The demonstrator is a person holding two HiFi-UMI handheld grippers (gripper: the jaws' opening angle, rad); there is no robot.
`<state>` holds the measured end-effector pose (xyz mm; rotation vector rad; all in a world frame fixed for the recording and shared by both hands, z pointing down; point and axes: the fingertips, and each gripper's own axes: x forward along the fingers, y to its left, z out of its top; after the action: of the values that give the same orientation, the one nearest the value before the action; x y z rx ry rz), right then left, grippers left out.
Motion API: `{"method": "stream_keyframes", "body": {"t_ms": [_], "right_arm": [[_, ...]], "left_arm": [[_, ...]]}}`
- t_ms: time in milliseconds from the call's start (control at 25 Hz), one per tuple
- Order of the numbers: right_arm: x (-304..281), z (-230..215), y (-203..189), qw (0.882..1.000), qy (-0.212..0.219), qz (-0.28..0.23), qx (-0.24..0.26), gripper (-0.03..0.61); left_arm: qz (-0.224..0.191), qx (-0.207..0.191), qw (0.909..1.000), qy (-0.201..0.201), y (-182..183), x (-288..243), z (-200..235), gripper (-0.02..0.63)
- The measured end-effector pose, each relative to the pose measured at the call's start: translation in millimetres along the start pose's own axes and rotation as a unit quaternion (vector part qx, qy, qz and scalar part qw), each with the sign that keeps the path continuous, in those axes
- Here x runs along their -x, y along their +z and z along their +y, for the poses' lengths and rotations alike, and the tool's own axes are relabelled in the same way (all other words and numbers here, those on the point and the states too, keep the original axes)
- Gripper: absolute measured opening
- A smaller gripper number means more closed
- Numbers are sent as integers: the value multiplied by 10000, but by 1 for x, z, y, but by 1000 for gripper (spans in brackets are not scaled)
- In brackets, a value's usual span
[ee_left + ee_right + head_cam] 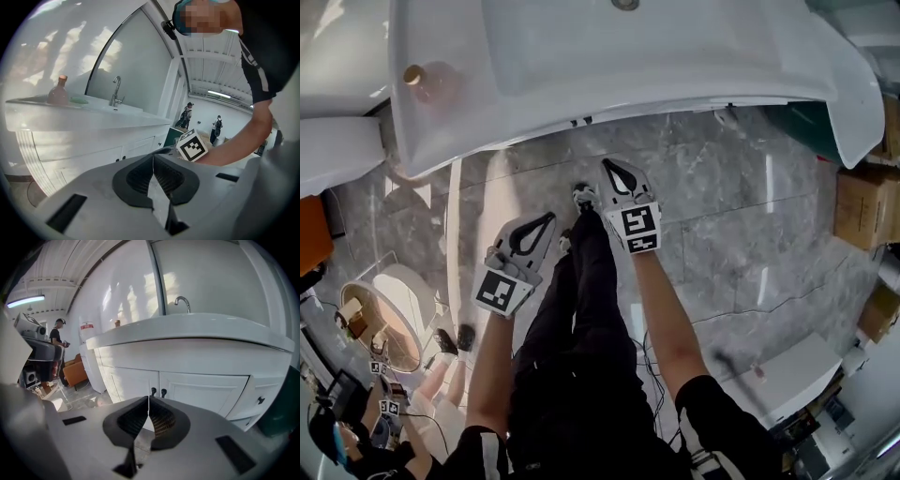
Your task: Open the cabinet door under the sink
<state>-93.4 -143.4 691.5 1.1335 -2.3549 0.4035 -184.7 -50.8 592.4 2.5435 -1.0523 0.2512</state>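
Note:
The white cabinet under the sink fills the right gripper view. Its two doors (201, 392) meet at a pair of small black knobs (158, 392) below the white countertop (187, 333). My right gripper (149, 398) is shut and empty, its tips lined up just under the knobs and some way short of them. My left gripper (153, 157) is also shut and empty, facing the same cabinet (84, 161) from the side. In the head view both grippers, left (549, 218) and right (608, 165), hang over the marble floor just in front of the sink counter's edge (675, 89).
A pinkish bottle (414, 75) stands on the counter's left end. Cardboard boxes (862, 202) sit at the right, and a round white fixture (394, 314) lies on the floor at the left. A dark green object (281, 413) stands right of the cabinet. People stand in the background.

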Motion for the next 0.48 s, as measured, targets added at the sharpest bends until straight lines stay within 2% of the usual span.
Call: {"method": "stream_keyframes", "body": {"t_ms": [120,320,480], "right_arm": [[-25,-6,-16,9999,-106,-80,-99,64],[-69,-18,-33,9987,-125,-255,-432,124],[-100,-27,-37,9986,-335,-210,-337,147]], "left_arm": [[-36,13,10000,-4,-23,-2,2,15],[38,57,9999,103,-65,-3,11,15],[149,186,9996,180,-91,-3,20,15]]}}
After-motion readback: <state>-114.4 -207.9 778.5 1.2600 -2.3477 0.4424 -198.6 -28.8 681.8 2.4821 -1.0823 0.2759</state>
